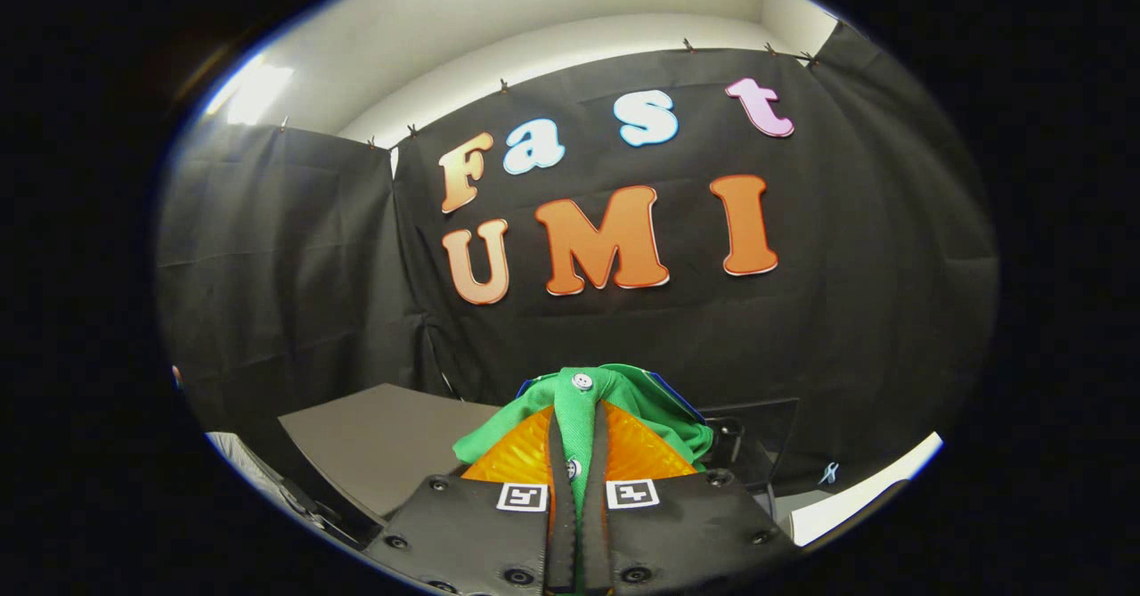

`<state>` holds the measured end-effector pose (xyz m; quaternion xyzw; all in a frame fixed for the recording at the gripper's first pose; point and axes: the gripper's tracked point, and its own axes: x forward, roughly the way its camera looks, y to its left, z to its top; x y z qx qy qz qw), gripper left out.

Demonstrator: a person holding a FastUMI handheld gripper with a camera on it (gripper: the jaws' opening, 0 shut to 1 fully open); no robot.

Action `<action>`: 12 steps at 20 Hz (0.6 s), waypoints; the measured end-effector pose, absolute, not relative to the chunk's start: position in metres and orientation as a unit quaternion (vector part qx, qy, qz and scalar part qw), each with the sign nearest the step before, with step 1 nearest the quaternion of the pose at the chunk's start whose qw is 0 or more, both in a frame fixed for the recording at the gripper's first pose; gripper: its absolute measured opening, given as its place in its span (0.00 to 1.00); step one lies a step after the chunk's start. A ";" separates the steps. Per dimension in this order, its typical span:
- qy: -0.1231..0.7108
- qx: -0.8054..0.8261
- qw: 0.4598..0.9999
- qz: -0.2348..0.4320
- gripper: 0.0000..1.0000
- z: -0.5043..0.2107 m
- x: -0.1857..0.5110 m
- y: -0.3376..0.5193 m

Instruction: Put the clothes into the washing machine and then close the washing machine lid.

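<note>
Between the claw's [577, 480] nearly closed fingers [561, 453] a green buttoned garment [583, 400] is pinched along its placket, bunching just ahead of them. Behind the garment lie a grey counter [374, 444] and dark equipment, possibly the washing machine. Judged best practice: hold the pinch firm and release only over the drum opening.

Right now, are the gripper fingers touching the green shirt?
Touching. The gripper view shows the gripper with both fingers closed against a buttoned strip of the green shirt, which is pinched between them and bunches up just ahead.
</note>
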<state>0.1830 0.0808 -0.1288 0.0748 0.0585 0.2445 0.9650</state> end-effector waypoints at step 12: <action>0.226 0.044 0.943 0.241 0.11 -0.344 0.233 0.076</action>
